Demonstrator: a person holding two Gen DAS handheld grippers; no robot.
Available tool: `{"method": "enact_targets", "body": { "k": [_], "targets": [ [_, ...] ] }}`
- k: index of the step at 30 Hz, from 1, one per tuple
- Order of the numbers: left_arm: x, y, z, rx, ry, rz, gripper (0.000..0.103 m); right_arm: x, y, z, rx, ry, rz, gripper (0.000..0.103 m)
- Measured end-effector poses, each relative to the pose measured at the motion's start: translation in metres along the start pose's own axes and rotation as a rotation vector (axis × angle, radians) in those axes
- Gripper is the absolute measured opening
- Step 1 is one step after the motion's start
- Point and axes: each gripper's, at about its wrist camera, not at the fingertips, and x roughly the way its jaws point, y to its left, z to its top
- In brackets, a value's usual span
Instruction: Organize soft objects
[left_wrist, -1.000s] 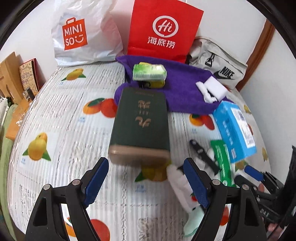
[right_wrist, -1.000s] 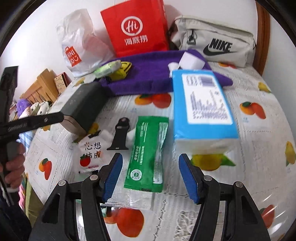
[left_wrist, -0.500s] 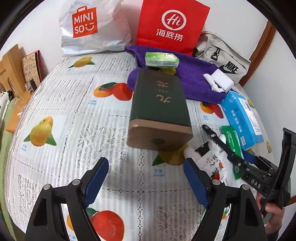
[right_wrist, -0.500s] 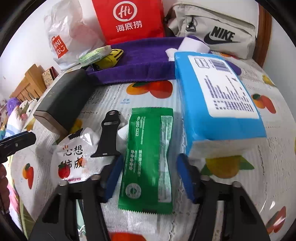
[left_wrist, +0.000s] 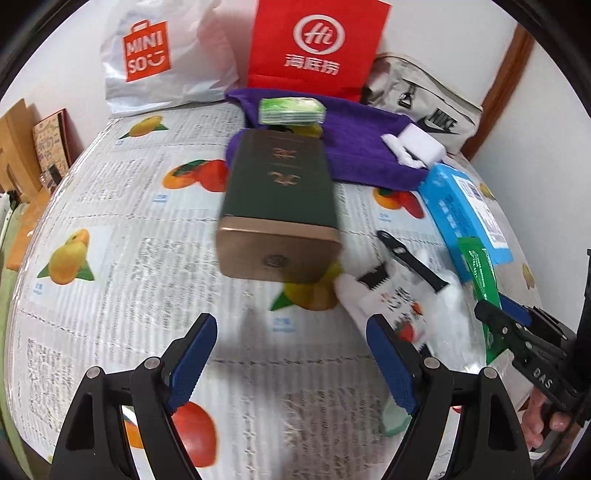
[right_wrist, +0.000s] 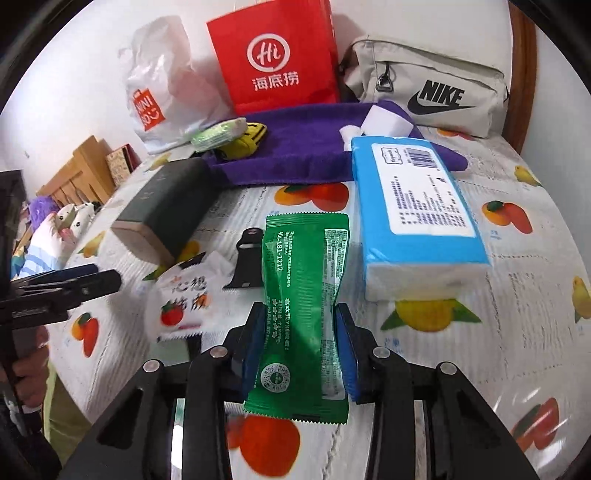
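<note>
At the far left of the fruit-printed cloth surface (right_wrist: 517, 314), a white plastic Miniso bag (right_wrist: 162, 92) leaned on the wall. My left tool (left_wrist: 291, 354) hung above the near part of the surface with its blue pads (left_wrist: 192, 354) wide apart and nothing between them. Just beyond it lay a dark green rectangular box with a bronze end (left_wrist: 280, 206), its long side running away from me. Near its far end, a pale green tissue packet (left_wrist: 291, 110) rested on the purple towel (right_wrist: 310, 147), in front of an upright red paper bag (right_wrist: 273, 59). Right of the box, close to me, sat a white crinkly snack pouch with a tomato print (right_wrist: 184, 299), with a black watch strap (right_wrist: 247, 266) lying just beside it. My right tool (right_wrist: 299, 347) was clamped on the flat green plastic sachet (right_wrist: 303, 314), squeezing its lower half from both sides, so the packet pinched in at the waist. Just right of the sachet lay a blue soft tissue pack with a white label (right_wrist: 417, 218). A white sponge block (right_wrist: 388, 122) sat on the towel's right end. A beige Nike pouch (right_wrist: 428, 88) stood against the far right wall.
</note>
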Motion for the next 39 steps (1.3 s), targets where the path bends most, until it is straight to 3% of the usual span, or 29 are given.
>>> {"method": "enact_targets", "body": {
  "k": [6, 10, 18, 23, 27, 32, 34, 36, 39],
  "targets": [
    [0.002, -0.035, -0.004, 0.112, -0.02, -0.046, 0.082, -0.014, -0.011, -0.022, -0.029, 0.004, -0.016, 0.037],
    [0.012, -0.058, -0.001, 0.206, -0.033, -0.028, 0.082, -0.022, -0.029, -0.035, -0.019, 0.001, -0.035, 0.037],
    [0.042, -0.074, -0.005, 0.331, 0.01, -0.039, 0.082, -0.018, -0.07, -0.052, 0.051, 0.041, -0.091, 0.038],
    [0.051, -0.071, -0.012, 0.339, 0.031, -0.065, 0.082, -0.01, -0.075, -0.052, 0.05, 0.052, -0.1, 0.039],
    [0.047, -0.073, -0.012, 0.36, 0.037, -0.073, 0.082, -0.004, -0.07, -0.048, 0.026, 0.05, -0.102, 0.047],
    [0.05, -0.079, -0.013, 0.394, 0.022, -0.053, 0.082, 0.002, -0.067, -0.044, 0.009, 0.041, -0.114, 0.049],
    [0.05, -0.08, -0.014, 0.408, 0.009, -0.05, 0.076, 0.003, -0.067, -0.043, 0.01, 0.037, -0.119, 0.049],
    [0.047, -0.081, -0.015, 0.405, 0.006, -0.074, 0.044, 0.003, -0.066, -0.043, 0.015, 0.035, -0.125, 0.048],
    [0.039, -0.074, -0.013, 0.352, 0.004, -0.108, 0.032, 0.001, -0.066, -0.043, 0.009, 0.032, -0.137, 0.04]
  ]
}}
